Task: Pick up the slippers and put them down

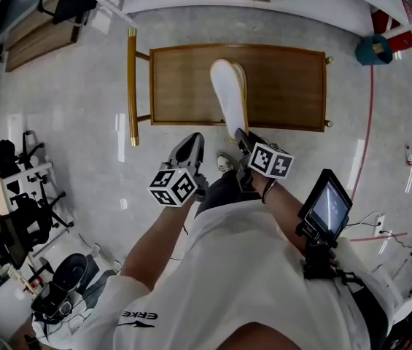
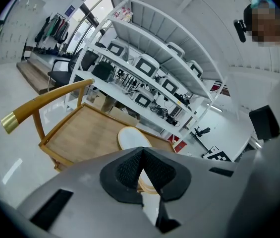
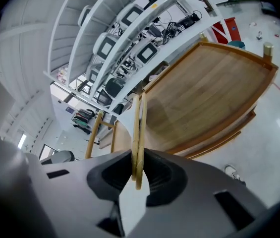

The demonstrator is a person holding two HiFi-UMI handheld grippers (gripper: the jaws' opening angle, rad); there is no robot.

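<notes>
A pair of slippers (image 1: 229,93), white soles facing out and pressed together, hangs over the wooden chair seat (image 1: 184,86). My right gripper (image 1: 241,135) is shut on their heel end. In the right gripper view the slippers (image 3: 139,133) show edge-on between the pads of the right gripper (image 3: 138,170), above the chair seat (image 3: 204,93). My left gripper (image 1: 191,148) stays to the left of the slippers, in front of the chair, with nothing in it. In the left gripper view the left gripper (image 2: 142,149) has its tips together, and a slipper (image 2: 132,138) shows beyond it over the seat (image 2: 80,133).
The chair has a curved armrest with a brass tip (image 1: 131,86) on its left. White shelving with monitors (image 2: 149,68) stands behind it. Office chairs (image 1: 16,195) crowd the left floor, and a teal bin (image 1: 375,49) sits at the upper right. A screen device (image 1: 326,203) hangs at the person's waist.
</notes>
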